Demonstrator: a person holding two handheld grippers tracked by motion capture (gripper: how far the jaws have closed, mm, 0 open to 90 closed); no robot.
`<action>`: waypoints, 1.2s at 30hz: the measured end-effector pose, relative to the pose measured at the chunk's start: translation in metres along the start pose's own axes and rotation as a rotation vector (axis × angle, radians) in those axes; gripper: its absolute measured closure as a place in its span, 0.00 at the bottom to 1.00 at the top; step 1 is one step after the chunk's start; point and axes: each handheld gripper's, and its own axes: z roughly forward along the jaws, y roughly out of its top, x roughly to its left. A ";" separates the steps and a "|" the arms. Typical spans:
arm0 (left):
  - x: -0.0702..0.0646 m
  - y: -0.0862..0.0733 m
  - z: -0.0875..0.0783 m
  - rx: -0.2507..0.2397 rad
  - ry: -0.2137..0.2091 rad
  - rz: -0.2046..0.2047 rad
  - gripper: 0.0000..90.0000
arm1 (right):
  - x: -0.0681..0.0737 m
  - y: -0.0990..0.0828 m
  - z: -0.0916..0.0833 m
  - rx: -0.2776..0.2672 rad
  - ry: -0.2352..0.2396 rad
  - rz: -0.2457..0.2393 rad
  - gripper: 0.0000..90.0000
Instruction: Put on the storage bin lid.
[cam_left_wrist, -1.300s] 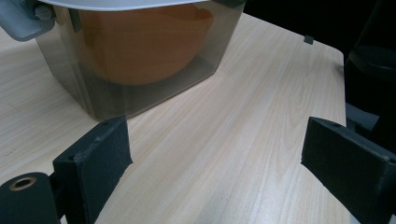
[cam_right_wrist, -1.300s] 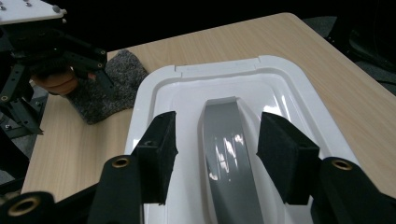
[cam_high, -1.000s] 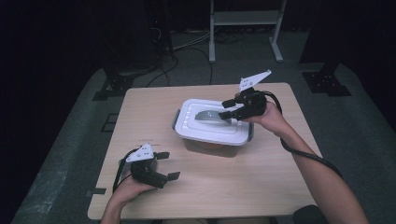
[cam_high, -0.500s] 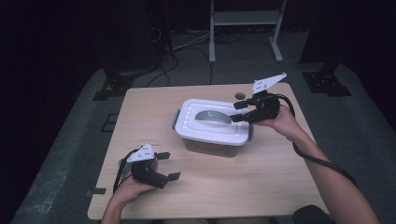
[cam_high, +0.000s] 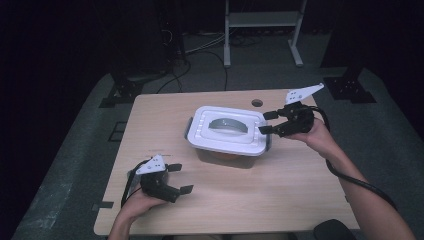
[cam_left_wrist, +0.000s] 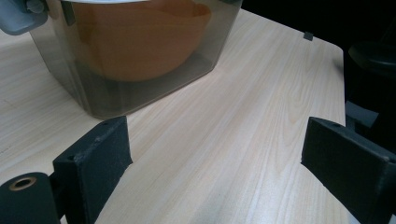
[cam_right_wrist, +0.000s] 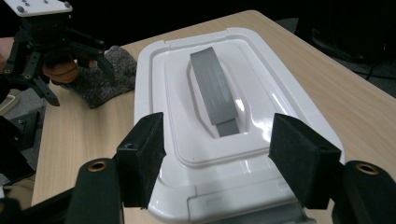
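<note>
Box (cam_high: 227, 145): clear-walled container with white lid (cam_high: 227, 131), standing near the middle of the table (cam_high: 280, 190), slightly toward the far side. Lid seated flat on the box; grey handle (cam_high: 230, 124) lying in a recess across its top. In the left gripper view an orange thing (cam_left_wrist: 140, 39) shows through the clear wall, inside the box; what it is cannot be told. Grey clasp (cam_left_wrist: 18, 16) at the box's end.

Right gripper (cam_high: 267, 122): held just off the right end of the lid, jaws pointing at it, apart, nothing between the pads. The jaws have just been opening. In the right gripper view its tips (cam_right_wrist: 219, 168) frame the near lid rim without touching.

Left gripper (cam_high: 182, 178): resting at the near left of the table, well apart from the box, jaws wide apart and empty; bare tabletop lies between them (cam_left_wrist: 215, 154).

Table: light wood, small round hole (cam_high: 257, 103) near the far edge.
</note>
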 end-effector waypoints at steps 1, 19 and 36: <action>0.000 0.000 0.000 0.001 0.000 0.000 0.08 | 0.000 -0.002 -0.001 0.000 -0.002 0.002 0.38; 0.000 -0.001 0.001 0.006 -0.002 -0.001 0.08 | 0.000 -0.025 -0.020 0.001 -0.023 0.040 0.36; 0.000 -0.001 0.002 0.013 -0.002 -0.001 0.08 | -0.002 -0.048 -0.027 0.001 -0.031 0.073 0.35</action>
